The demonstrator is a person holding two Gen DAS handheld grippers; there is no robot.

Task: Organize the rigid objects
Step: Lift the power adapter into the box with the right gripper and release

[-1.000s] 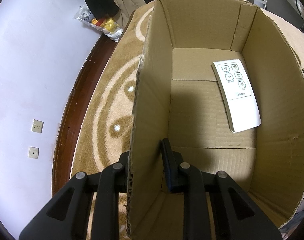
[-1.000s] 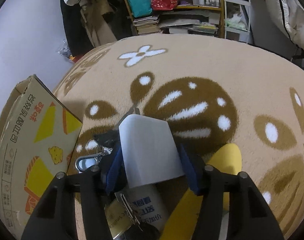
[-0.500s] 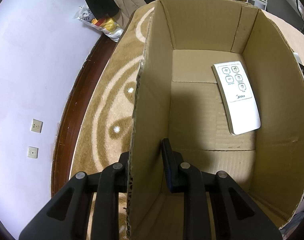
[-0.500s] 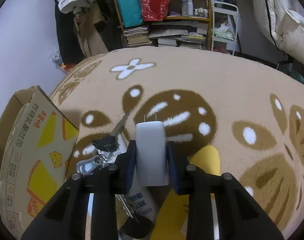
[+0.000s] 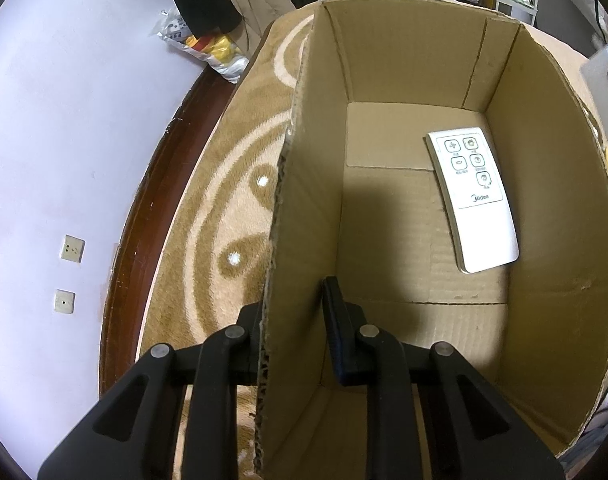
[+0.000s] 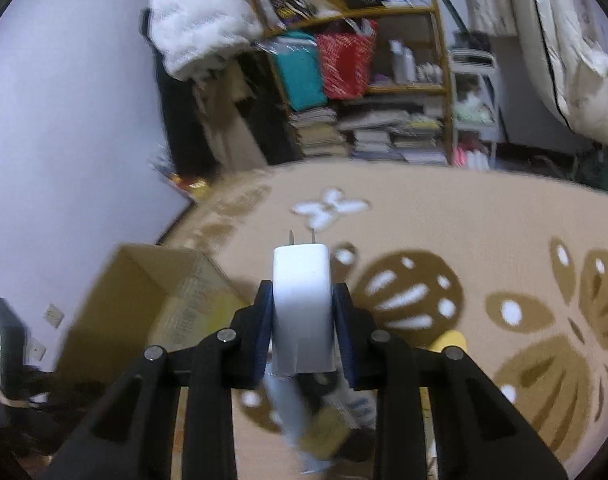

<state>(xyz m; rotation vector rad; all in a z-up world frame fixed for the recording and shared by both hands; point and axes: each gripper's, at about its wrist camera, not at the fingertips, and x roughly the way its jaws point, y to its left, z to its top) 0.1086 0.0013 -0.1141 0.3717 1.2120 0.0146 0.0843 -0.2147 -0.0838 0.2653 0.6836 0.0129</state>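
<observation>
White plastic charger, prongs pointing forward, sits pinched between the right tongs, clear of the carpet, ready for boxing. Left tongs clamp the cardboard box wall, steadying it; a remote lies inside.

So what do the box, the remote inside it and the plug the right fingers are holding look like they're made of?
Box: corrugated cardboard, plain matte brown; fluting shows along the torn edge.
Remote: looks like smooth white plastic with printed buttons and a faint sheen.
Plug: seemingly smooth white plastic casing, and two thin prongs that look like metal, though the picture is blurred.
</observation>
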